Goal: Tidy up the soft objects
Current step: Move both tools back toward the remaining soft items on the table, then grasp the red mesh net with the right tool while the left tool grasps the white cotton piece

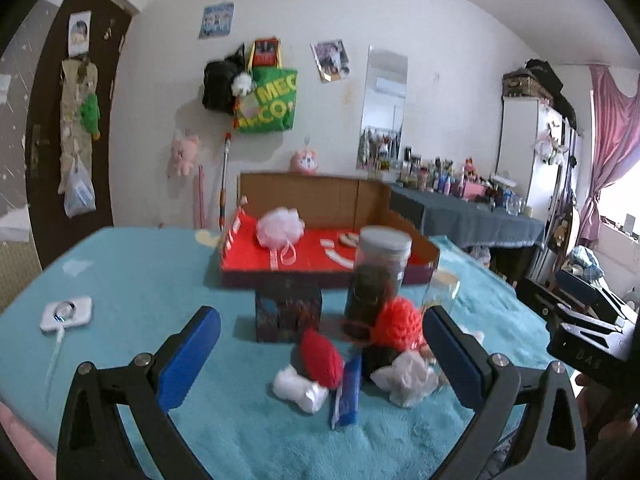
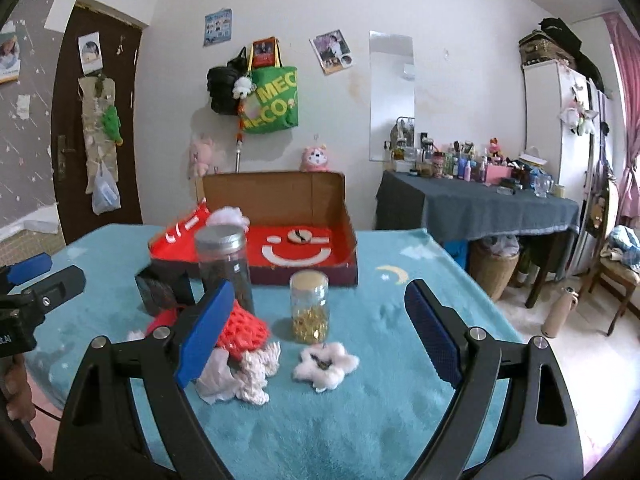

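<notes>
Near the worktop's front edge, soft objects (image 1: 320,356) lie heaped beside two jars, apparently awaiting transfer to the red-lined box (image 2: 340,256) behind; left gripper (image 1: 320,352) and right gripper (image 2: 320,332) hover, jaws apart, empty.

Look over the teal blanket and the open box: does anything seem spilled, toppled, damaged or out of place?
Nothing looks spilled or toppled. The tall dark-filled jar with the grey lid and the small jar of gold bits stand upright and capped. The red-lined cardboard box sits open, holding the white mesh pouf.
</notes>
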A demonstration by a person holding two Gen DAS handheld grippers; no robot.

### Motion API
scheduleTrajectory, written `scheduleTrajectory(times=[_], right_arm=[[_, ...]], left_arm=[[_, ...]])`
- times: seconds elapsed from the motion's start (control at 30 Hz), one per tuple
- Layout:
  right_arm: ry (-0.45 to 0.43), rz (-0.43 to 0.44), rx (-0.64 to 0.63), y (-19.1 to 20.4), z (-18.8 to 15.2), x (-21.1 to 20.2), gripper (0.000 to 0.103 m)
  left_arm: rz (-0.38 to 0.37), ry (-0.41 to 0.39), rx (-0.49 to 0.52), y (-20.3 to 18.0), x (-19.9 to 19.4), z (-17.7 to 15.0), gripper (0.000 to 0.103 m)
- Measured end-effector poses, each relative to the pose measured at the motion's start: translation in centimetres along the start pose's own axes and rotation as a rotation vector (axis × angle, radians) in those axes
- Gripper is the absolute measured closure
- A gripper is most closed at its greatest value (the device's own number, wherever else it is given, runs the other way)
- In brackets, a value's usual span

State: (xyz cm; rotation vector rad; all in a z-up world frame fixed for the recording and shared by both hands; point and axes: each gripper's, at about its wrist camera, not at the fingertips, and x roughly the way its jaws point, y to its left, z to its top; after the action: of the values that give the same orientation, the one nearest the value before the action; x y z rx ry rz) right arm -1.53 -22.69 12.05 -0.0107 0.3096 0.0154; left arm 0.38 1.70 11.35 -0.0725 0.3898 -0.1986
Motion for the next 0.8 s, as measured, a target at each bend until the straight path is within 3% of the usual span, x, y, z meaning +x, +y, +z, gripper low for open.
scheduleTrajectory(times=[0.33,0.63,0.8], right_arm=[[0.135,0.007,0.003,0.3,-3.6,4.2,0.015],[0.197,0.035,0.015,0.5,-4.5,6.3,0.015],[0.222,0.092,0.025,1.2,-4.2,7.7,0.015]], left_arm=[[0.024,0.115,-0.009,0.9,4.0,-2.7,0.0],[0.036,0.188,-0.007,2.0,5.9,-3.6,0.0],[0.045,0.236,0.01,2.8,6.6,-3.5,0.0]])
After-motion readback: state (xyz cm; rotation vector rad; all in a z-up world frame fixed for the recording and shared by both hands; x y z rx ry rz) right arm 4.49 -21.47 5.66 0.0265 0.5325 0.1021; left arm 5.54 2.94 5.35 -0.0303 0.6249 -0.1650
